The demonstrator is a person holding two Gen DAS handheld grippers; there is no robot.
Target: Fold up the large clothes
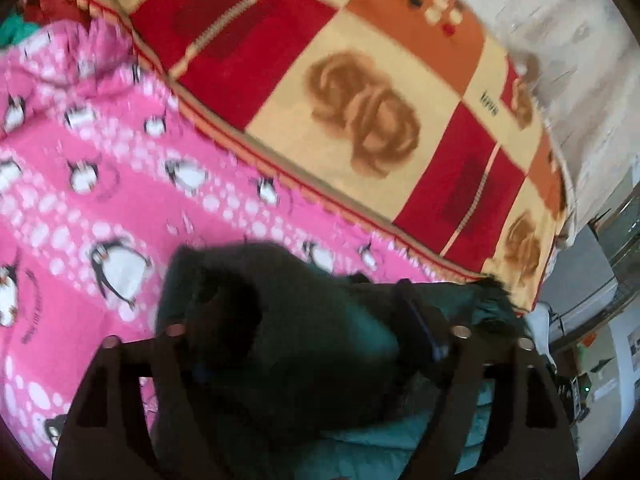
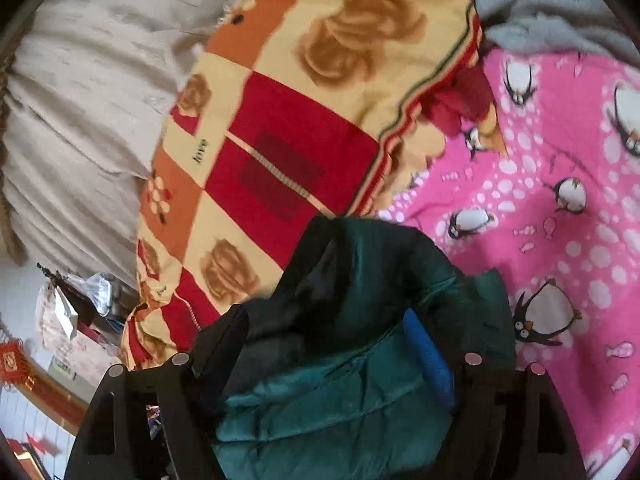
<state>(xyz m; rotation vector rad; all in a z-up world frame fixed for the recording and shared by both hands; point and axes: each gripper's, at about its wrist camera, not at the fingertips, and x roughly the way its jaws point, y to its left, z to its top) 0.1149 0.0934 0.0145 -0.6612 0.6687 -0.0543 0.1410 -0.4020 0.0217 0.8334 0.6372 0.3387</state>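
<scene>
Jacket (image 2: 352,360), dark green, padded, with a dark lining: we find it bunched between the fingers of both tools, hanging over the bed. In the right wrist view our right hand-held gripper (image 2: 324,360) has its fingers closed onto a thick fold of it; a blue pad (image 2: 428,356) on one finger presses against the fabric. In the left wrist view our left hand-held gripper (image 1: 316,332) likewise has a wad of the jacket (image 1: 320,340) filling the space between its fingers, held there; this view is blurred, so finer detail is lost to us.

Blanket (image 2: 560,220), pink, printed with penguins and white dots: spread on the bed beneath and beside the jacket.

Patchwork blanket (image 2: 288,128), red, orange and cream squares with brown roses and the word "love": lies next to the pink one, its striped edge overlapping it.

Beige cloth (image 2: 88,100), gathered in folds: beyond the patchwork blanket.

Grey cloth (image 2: 552,12): at the far end of the pink blanket, in the right wrist view.
</scene>
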